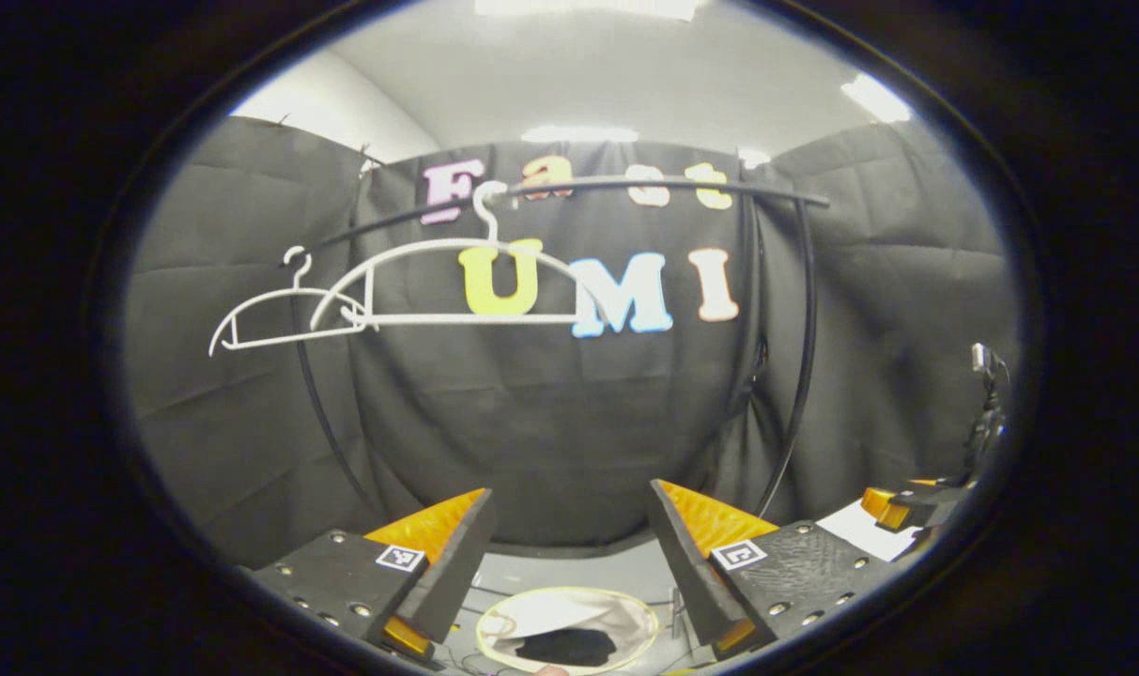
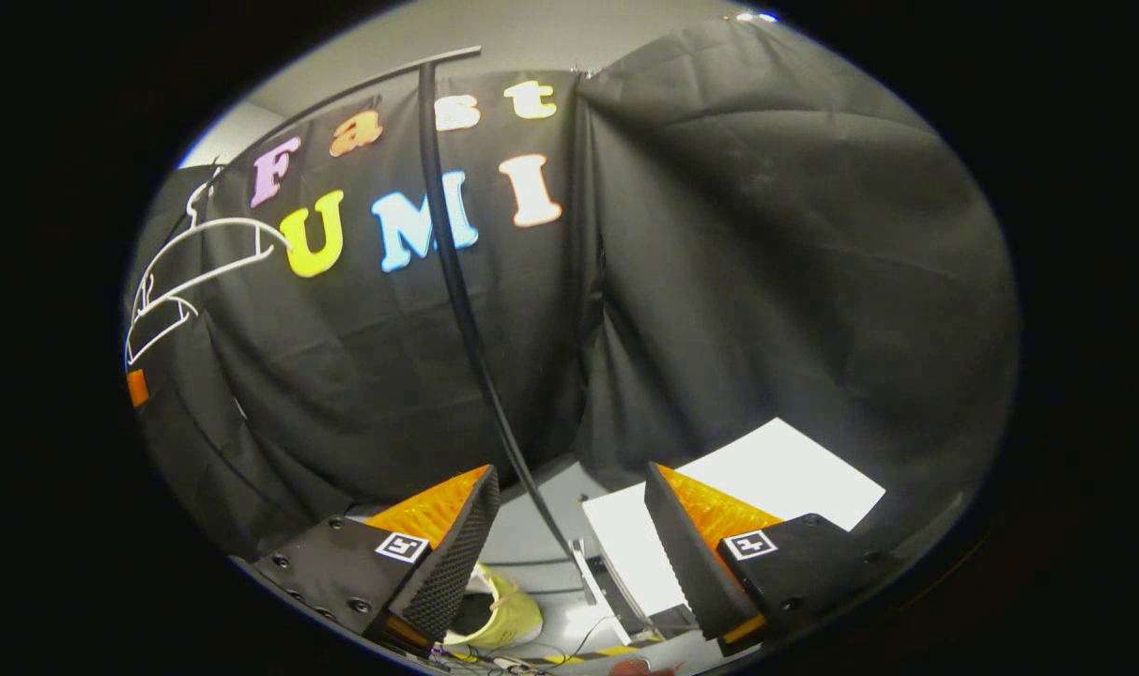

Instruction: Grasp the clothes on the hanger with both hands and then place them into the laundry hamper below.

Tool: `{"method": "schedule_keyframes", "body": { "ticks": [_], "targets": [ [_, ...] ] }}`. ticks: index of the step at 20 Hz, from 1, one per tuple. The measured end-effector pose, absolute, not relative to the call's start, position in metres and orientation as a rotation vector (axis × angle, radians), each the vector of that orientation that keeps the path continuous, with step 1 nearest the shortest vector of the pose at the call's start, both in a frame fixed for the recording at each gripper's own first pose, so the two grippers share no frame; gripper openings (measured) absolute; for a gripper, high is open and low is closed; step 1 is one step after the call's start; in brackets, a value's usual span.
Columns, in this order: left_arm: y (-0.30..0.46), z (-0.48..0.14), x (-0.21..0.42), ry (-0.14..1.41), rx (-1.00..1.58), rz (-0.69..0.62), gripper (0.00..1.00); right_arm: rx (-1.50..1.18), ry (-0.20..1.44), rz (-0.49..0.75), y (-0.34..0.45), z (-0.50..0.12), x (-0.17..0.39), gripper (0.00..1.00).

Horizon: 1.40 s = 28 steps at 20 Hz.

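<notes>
White hangers (image 1: pixel 438 282) bare on black rail (image 1: pixel 625 185); laundry hamper (image 1: pixel 569 638) below holding dark clothes (image 1: pixel 569 646). Left hand-held gripper (image 1: pixel 569 535) wide, right hand-held gripper (image 2: pixel 569 526) wide, both empty.

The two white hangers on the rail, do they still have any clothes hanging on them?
No. In the left gripper view both white hangers hang bare on the rail.

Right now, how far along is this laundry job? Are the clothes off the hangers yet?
It looks nearly done. Both white hangers on the black rail hang bare. Below, the laundry hamper holds light and dark fabric. The left gripper and right gripper are both open with nothing between their fingers. No garment is in hand, and I see nothing left to move.
</notes>
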<state>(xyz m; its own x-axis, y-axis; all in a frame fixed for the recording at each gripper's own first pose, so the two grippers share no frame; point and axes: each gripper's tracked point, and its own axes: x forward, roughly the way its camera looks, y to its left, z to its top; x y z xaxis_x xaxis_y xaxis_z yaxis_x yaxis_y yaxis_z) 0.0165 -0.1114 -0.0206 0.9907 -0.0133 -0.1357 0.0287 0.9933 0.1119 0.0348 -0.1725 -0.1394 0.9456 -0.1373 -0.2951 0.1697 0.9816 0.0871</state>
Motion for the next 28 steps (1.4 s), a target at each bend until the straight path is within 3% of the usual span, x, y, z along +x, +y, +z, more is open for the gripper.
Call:
{"method": "schedule_keyframes", "body": {
  "ticks": [2,7,10,12,14,15,20,21,24,25,26,28],
  "targets": [
    [-0.119,0.007,0.008,0.069,0.094,-0.01,0.94,0.127,0.217,-0.147,-0.174,-0.11,0.035,0.93],
    [-0.144,0.074,0.003,-0.065,0.057,-0.075,0.94,0.148,0.019,-0.104,-0.156,-0.024,0.04,0.98],
    [-0.125,0.091,0.001,-0.109,-0.041,-0.089,0.94,0.1,-0.044,-0.128,-0.143,0.005,0.039,0.92],
    [-0.101,0.104,0.001,-0.15,-0.081,-0.071,0.94,0.116,-0.09,-0.116,-0.128,0.027,0.028,0.98],
    [-0.074,0.109,-0.001,-0.177,-0.069,-0.039,0.93,0.128,-0.154,-0.09,-0.116,0.047,0.018,0.92],
    [-0.06,0.109,-0.002,-0.181,-0.052,-0.01,0.93,0.114,-0.177,-0.091,-0.114,0.051,0.013,1.0],
    [-0.028,0.093,-0.015,-0.156,-0.018,0.031,0.93,0.066,-0.16,-0.1,-0.095,0.036,0.019,0.97],
    [-0.025,0.089,-0.017,-0.145,-0.013,0.029,0.93,0.068,-0.143,-0.097,-0.092,0.032,0.023,0.92],
    [-0.021,0.063,-0.016,-0.091,-0.026,0.017,0.93,0.093,-0.11,-0.073,-0.075,0.028,0.038,0.92],
    [-0.02,0.058,-0.018,-0.081,-0.032,0.013,0.93,0.098,-0.1,-0.059,-0.066,0.028,0.044,0.97],
    [-0.017,0.054,-0.019,-0.075,-0.035,0.013,0.93,0.098,-0.096,-0.042,-0.056,0.029,0.048,0.92],
    [-0.009,0.046,-0.021,-0.064,-0.036,0.024,0.94,0.086,-0.09,-0.007,-0.037,0.033,0.055,0.92]
  ]
}}
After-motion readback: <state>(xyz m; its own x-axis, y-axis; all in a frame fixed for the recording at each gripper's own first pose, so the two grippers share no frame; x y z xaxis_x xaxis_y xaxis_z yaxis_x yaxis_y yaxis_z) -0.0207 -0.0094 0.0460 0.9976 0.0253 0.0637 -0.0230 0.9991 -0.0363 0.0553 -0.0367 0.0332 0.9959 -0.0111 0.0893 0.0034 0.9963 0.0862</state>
